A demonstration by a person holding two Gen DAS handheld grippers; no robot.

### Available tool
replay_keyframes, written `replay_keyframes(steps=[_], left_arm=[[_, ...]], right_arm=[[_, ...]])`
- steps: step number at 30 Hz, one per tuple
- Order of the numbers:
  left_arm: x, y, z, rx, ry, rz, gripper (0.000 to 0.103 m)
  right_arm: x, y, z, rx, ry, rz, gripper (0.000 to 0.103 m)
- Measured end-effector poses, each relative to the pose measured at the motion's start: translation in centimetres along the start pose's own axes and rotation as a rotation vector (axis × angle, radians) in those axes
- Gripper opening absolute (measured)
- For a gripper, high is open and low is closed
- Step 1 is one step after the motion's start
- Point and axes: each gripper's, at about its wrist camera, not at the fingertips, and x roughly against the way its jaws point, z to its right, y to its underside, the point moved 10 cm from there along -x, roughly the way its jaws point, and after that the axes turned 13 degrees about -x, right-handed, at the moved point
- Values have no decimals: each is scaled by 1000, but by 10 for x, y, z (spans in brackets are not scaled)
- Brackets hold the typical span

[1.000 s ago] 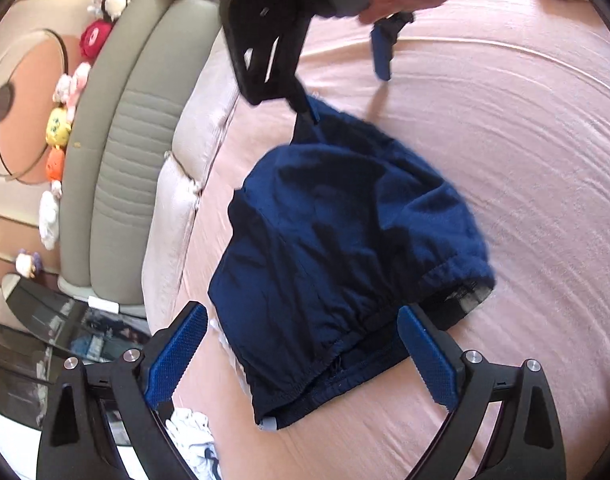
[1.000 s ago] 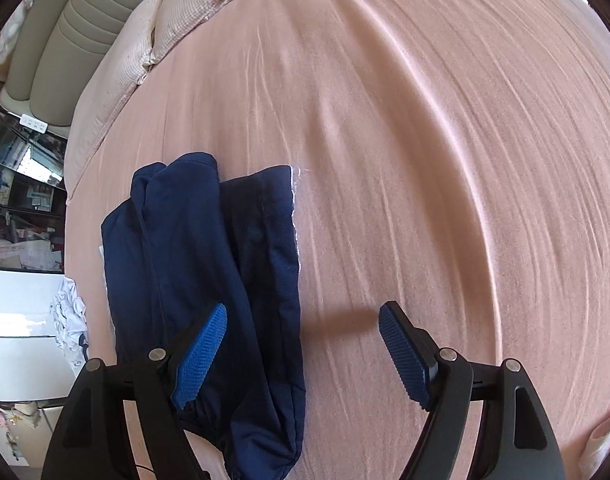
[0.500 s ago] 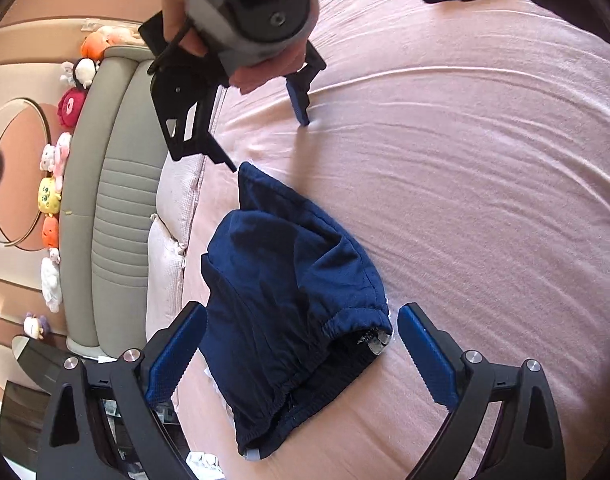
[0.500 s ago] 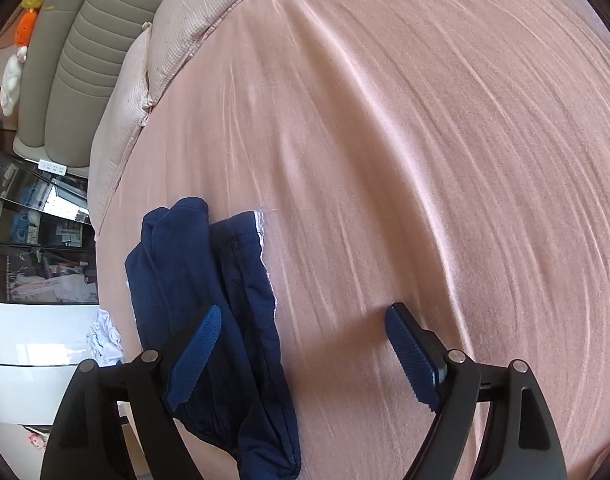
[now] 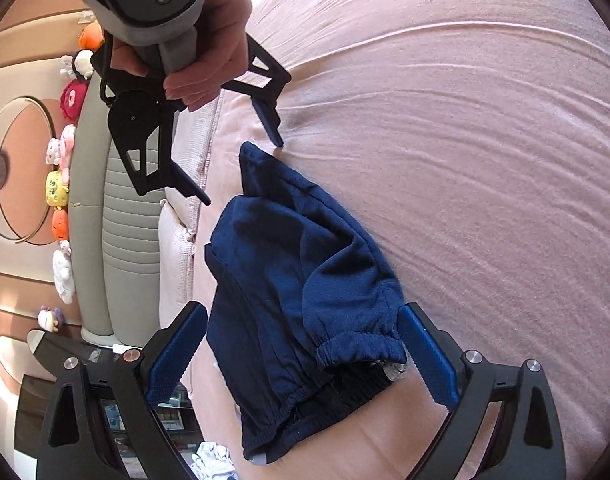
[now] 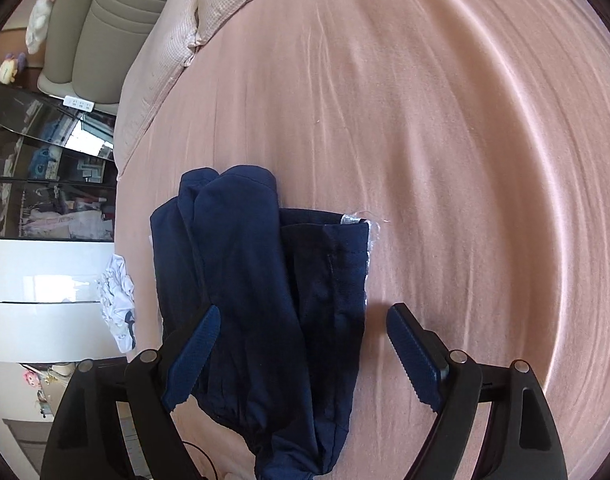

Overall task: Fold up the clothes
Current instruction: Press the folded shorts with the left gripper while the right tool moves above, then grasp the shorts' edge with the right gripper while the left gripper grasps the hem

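Note:
Dark navy shorts (image 5: 297, 288) lie folded on the pink bed sheet (image 5: 485, 160), elastic waistband toward my left gripper. They also show in the right wrist view (image 6: 261, 300). My left gripper (image 5: 301, 356) is open and empty, its blue pads on either side of the waistband, just above it. My right gripper (image 6: 301, 356) is open and empty over the shorts' other end. It also shows in the left wrist view (image 5: 245, 172), held by a hand, one fingertip close to the shorts' far corner.
Pink pillows (image 6: 193, 20) and a grey padded headboard (image 5: 129, 216) run along the bed's edge, with plush toys (image 5: 59, 184) behind. A white crumpled garment (image 6: 119, 296) lies off the bed's side beside a white cabinet (image 6: 45, 300).
Both grippers have come closer to the shorts. The right gripper has swung over so the shorts now lie between its fingers. The shorts have not moved.

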Motion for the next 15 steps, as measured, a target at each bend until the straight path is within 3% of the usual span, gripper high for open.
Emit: replay_keyframes(steps=[8,13,15], left_arm=[[-5,-14,6,45,43,8,98],[-14,-18,0,56,37,1,103],[-16,-20,0,43,34,-2,103]], right_arm=[[-7,-1,0,-25,20,-34,86],[-6,2,-14,-67,-100,-71,86],[-10,2,-15,-61,-78,-80,86]])
